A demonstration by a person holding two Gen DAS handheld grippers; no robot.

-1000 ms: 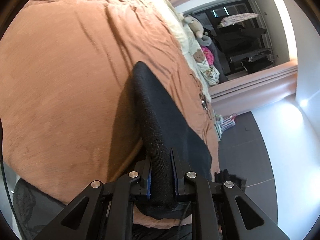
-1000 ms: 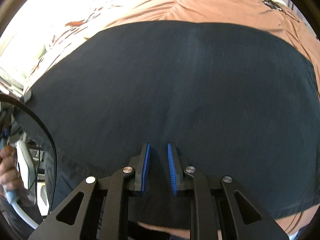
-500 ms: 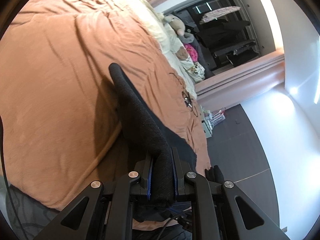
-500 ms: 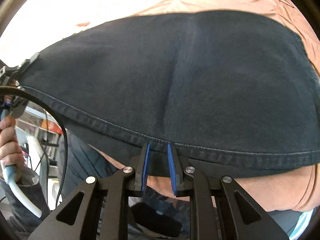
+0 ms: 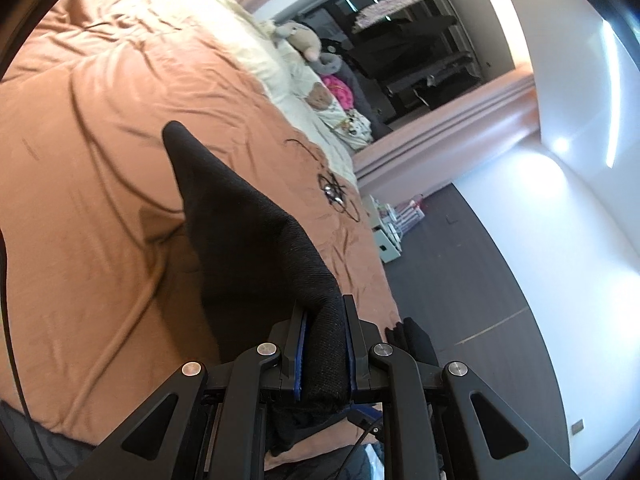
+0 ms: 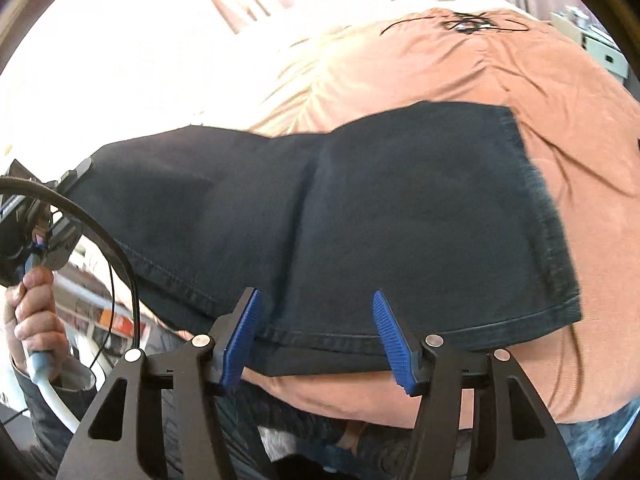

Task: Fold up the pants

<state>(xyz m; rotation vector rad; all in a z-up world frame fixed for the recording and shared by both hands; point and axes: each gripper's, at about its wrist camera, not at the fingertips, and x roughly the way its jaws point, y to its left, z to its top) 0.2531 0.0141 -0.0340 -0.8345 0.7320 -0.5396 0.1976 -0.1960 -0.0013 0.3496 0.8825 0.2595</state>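
Since the earlier frame the right gripper (image 6: 316, 334) has let go; its jaws are opening, pads clear of the hem. The pants (image 6: 360, 208) lie folded on the bed (image 6: 440, 64). The left gripper (image 5: 323, 352) holds one fold clamped, apparently to carry it over.

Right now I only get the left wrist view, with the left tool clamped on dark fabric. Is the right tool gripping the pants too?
Observer: No. The right tool is opening. Its blue pads stand either side of the dark denim pants' near edge without pressing on it.
Operator: Where is the rest of the garment?
Observer: It lies spread on the orange bedspread, with a stitched hem along its right side.
Operator: Can you see my left tool from there?
Observer: Yes. The left tool is at the far left, held by a hand, with that end of the pants raised off the bed.
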